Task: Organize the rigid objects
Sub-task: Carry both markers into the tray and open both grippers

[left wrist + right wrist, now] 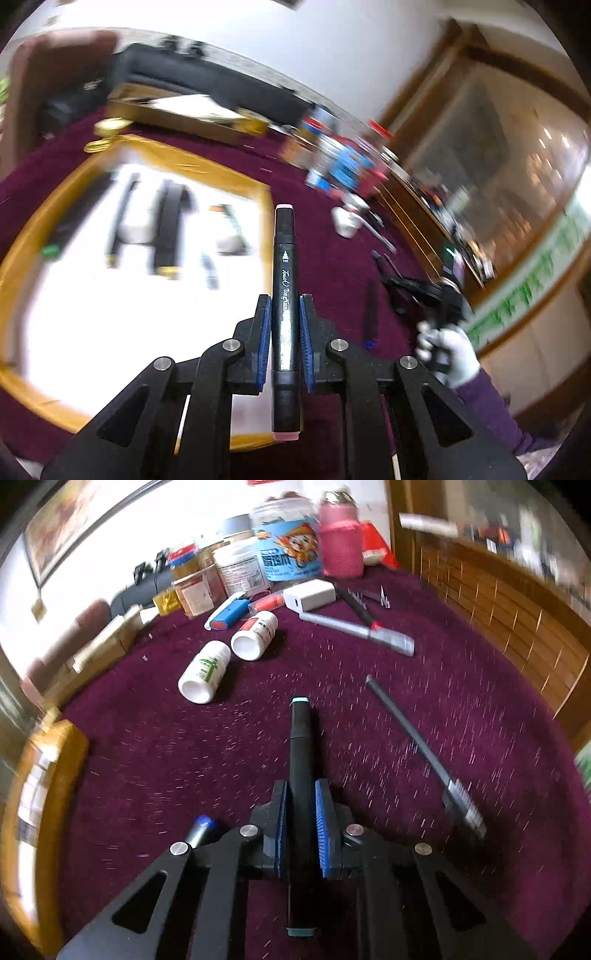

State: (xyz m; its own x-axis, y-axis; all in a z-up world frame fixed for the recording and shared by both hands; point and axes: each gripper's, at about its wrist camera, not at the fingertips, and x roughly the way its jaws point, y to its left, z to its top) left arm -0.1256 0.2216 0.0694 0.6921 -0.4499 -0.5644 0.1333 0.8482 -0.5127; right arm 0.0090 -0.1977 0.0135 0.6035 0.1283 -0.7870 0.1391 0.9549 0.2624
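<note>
— Left gripper (285, 306)?
— Fingers clamp a black marker (284, 291), script reading "Touch", above the tray (22, 236) edge.
— Right gripper (301, 794)?
— Fingers grasp a teal-capped marker (301, 760) over the worktop (184, 746); no legible writing.
</note>
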